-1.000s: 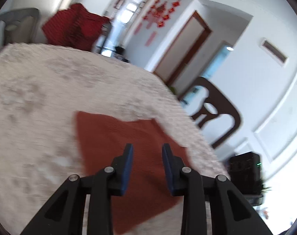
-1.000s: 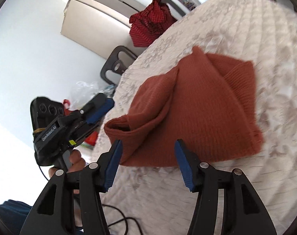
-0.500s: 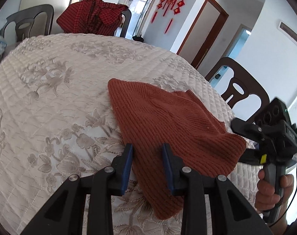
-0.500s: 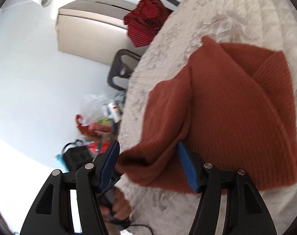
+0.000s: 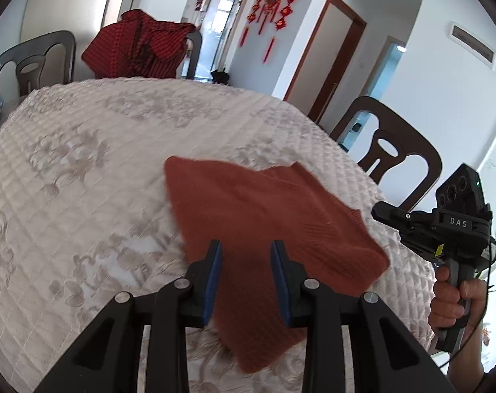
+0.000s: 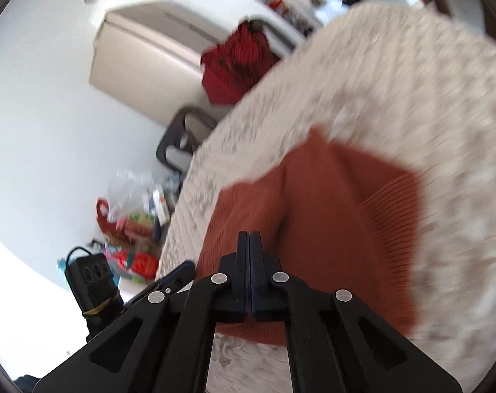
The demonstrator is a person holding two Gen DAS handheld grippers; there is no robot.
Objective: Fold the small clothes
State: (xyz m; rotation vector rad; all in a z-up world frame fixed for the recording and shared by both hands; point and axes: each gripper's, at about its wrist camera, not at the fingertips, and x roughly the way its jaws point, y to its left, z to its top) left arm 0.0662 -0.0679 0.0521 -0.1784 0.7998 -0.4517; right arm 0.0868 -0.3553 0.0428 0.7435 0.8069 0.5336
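Left wrist view: the left gripper hangs over the near part of the rust-red knitted garment, jaws apart and pressing nothing, and only this view shows the person's hand on the right gripper beside the desk's right edge, with a dark chair behind. Right wrist view, blurred: the right gripper's jaws are clenched tip to tip over the garment's near edge; whether cloth is pinched I cannot tell. The garment lies partly folded near that edge; no containers seen.
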